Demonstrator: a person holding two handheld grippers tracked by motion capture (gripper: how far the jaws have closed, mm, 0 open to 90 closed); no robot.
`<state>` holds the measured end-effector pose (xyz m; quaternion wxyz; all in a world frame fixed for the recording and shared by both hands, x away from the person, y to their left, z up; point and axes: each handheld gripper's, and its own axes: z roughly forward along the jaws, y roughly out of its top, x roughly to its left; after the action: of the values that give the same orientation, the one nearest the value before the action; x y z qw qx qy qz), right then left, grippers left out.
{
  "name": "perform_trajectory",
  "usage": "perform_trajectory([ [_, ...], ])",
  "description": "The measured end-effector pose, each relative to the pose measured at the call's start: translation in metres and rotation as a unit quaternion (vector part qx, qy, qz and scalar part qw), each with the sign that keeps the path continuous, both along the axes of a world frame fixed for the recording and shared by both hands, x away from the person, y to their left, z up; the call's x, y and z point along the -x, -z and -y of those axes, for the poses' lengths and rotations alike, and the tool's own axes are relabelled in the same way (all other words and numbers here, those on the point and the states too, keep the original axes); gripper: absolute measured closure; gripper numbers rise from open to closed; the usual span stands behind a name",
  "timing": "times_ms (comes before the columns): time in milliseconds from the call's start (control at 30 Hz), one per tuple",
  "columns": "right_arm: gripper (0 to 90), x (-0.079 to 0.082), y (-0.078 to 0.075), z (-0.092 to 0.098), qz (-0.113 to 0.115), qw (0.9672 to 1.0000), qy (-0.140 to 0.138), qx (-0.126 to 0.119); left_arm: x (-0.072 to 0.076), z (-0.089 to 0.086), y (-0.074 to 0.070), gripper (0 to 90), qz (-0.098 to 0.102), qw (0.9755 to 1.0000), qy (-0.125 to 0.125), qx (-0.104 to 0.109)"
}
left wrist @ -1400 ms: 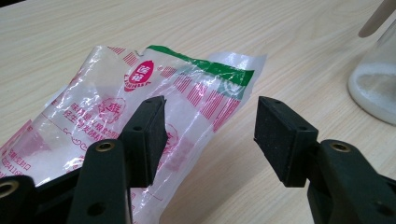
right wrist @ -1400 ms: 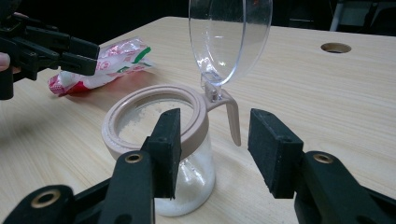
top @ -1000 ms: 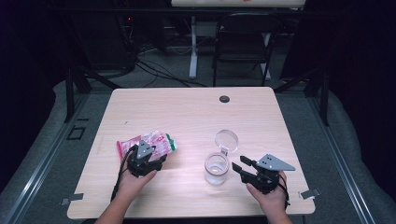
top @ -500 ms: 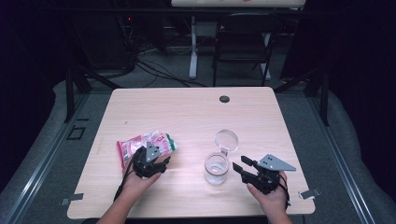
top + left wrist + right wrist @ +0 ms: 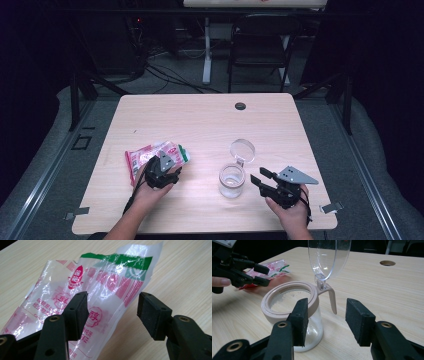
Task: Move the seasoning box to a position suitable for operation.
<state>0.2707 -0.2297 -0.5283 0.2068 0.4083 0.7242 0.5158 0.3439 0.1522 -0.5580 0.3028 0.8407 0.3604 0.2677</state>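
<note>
A: Where is everything?

B: The plastic packet (image 5: 100, 297) lies flat on the table (image 5: 210, 125) under the left gripper (image 5: 112, 312), whose jaws gape, clasping nothing; the right gripper (image 5: 325, 320) hovers unclenched beside the glass jar (image 5: 232, 180), lid (image 5: 329, 257) up.

A: Advice?

B: Pinch one packet edge squarely; steady the jar before pouring.

Table (image 5: 210, 125) evenly lit from above; surroundings dark. Glare streaks the plastic packet (image 5: 100, 282) (left gripper view). All 3 views slightly soft.
</note>
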Motion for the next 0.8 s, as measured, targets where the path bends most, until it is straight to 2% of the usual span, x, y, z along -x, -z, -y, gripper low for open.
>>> perform_trajectory([
  [167,52.5,0.000,0.000,-0.001,-0.001,1.0000,0.000,0.001,-0.003,-0.001,0.003,42.3,0.001,0.9998,-0.012,-0.015],
  [533,51.9,0.000,0.001,-0.001,-0.002,1.0000,0.000,0.001,-0.009,-0.006,0.007,46.0,-0.016,0.9985,-0.047,-0.023],
  [800,51.6,0.000,0.002,-0.001,-0.002,1.0000,0.000,0.001,-0.014,-0.013,0.009,50.6,-0.040,0.9969,-0.067,-0.004],
])
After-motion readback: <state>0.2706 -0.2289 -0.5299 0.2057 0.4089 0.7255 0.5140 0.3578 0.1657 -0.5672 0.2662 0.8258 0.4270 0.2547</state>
